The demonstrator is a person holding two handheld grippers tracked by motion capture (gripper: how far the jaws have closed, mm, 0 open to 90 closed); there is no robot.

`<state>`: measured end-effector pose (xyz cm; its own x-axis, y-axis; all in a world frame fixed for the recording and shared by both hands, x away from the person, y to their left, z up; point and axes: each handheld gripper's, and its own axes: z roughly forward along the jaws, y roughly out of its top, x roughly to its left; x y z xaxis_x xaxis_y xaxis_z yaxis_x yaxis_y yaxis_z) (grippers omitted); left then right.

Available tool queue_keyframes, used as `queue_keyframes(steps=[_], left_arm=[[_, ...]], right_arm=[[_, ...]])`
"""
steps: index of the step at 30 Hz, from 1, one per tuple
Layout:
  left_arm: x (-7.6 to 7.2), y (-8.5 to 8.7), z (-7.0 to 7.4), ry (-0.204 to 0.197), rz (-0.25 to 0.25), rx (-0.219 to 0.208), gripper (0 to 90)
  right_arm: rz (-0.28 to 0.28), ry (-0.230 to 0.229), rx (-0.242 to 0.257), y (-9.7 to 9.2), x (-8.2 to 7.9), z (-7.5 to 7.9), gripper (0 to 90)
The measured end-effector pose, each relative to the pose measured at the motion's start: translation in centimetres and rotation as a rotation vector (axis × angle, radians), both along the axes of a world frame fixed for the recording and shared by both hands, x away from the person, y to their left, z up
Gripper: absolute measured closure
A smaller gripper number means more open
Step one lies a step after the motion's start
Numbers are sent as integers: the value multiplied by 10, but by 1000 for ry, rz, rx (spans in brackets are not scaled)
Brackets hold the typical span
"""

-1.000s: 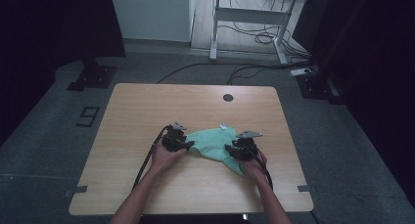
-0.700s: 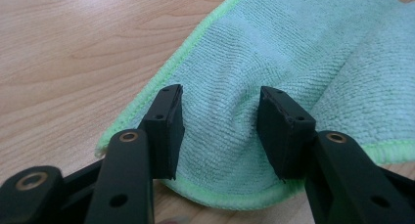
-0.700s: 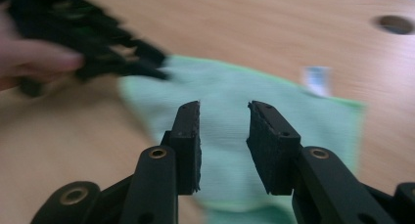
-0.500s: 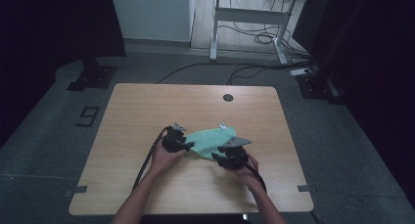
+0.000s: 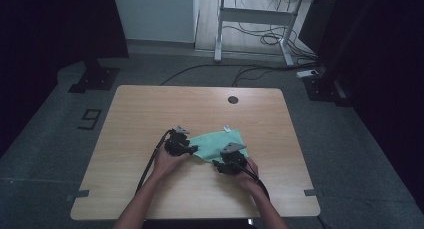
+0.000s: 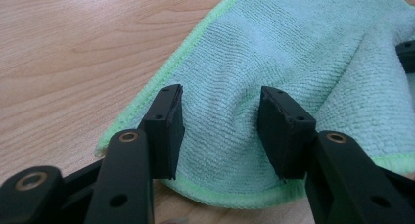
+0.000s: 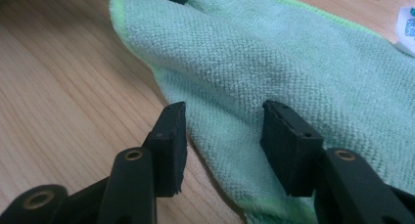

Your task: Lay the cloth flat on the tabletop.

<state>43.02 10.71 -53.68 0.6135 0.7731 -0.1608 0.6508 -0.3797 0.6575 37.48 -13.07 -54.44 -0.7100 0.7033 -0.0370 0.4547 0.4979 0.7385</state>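
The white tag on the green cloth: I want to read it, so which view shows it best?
The right gripper view: the tag is near, though cut off and blurred. In the high view it is a speck at the cloth's far edge.

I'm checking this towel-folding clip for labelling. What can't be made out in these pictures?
- White tag on the green cloth: cut off by the right gripper view's edge, print too blurred to read.
- Cloth's underside and fold layers: hidden by its top layer.
- Left gripper and right gripper in the high view: jaws too small.

One green cloth (image 5: 218,143), apparently folded; two grippers; one table (image 5: 150,114).
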Motion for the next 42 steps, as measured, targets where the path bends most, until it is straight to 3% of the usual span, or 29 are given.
queue_keyframes(steps=[2, 7, 9, 14, 18, 23, 26, 32, 33, 34, 36, 42], left_arm=[[0, 0, 0, 0, 0, 1, 525], [0, 0, 0, 1, 1, 4, 527], [0, 0, 0, 1, 2, 5, 528], [0, -1, 0, 2, 2, 6, 528], [1, -1, 1, 4, 1, 6, 528], [2, -1, 1, 13, 1, 10, 527], [3, -2, 2, 20, -2, 18, 525], [3, -2, 3, 21, -3, 20, 523], [3, -2, 3, 21, -3, 20, 523], [3, -2, 2, 20, -2, 19, 523], [2, -3, 2, 18, 1, 17, 522], [2, -2, 2, 18, -2, 20, 522]], right_arm=[[-1, -4, -2, 0, -1, -1, 539], [-32, -34, -42, 0, -2, 0, 750], [-27, 2, 1, -3, -2, 3, 812], [8, 25, 70, -11, -10, 16, 839], [53, 42, 154, -14, -24, 30, 845], [108, 61, 197, -9, -41, 36, 847], [138, 100, 242, -5, -46, 36, 848], [198, 123, 321, 1, -53, 43, 840], [198, 123, 321, 1, -53, 43, 840], [189, 109, 274, 4, -53, 37, 750], [144, 93, 228, 4, -52, 30, 689], [24, 40, 90, -6, -42, 17, 675]])
